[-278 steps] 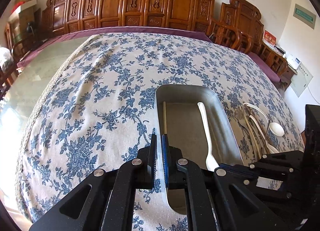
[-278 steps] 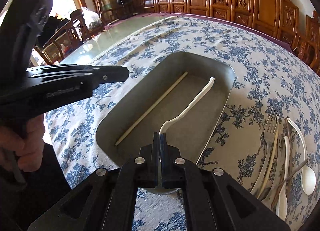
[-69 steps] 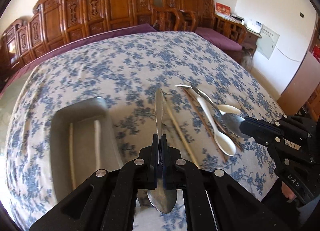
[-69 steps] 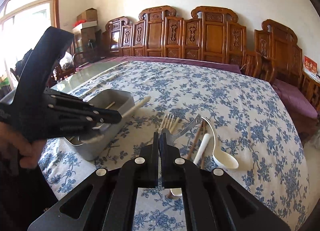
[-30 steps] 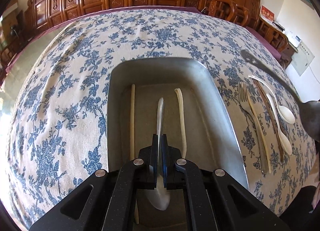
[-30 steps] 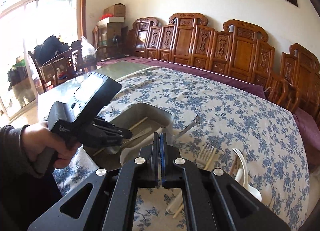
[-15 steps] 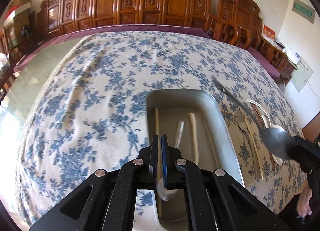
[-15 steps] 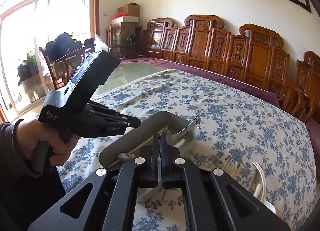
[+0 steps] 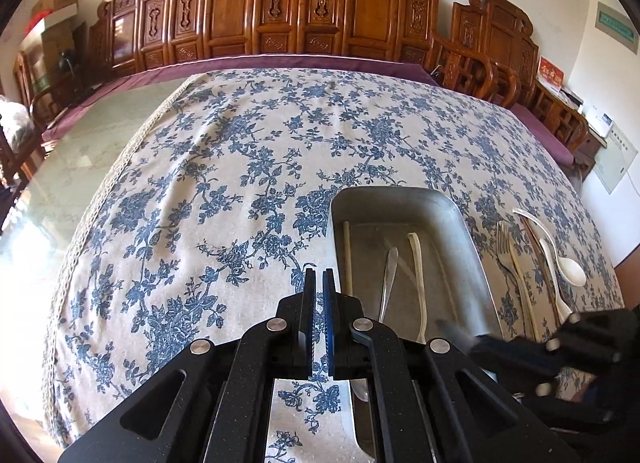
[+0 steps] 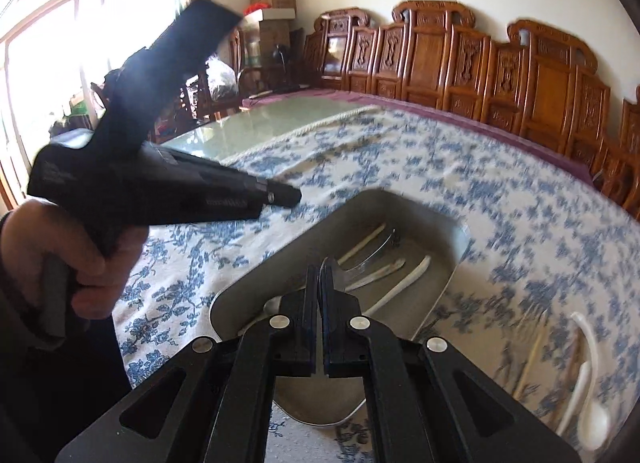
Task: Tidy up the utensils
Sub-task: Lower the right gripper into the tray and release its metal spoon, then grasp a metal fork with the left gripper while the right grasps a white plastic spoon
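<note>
Bright window glare, motion blur, fisheye warping

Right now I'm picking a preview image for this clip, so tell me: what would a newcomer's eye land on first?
Probably the metal tray on the blue-flowered tablecloth, already holding a chopstick, a metal spoon and a white spoon. Next, the right tool over the tray, shut on a metal spoon. Then the row of carved wooden chairs behind the table, and the fork and white spoons waiting right of the tray.
</note>
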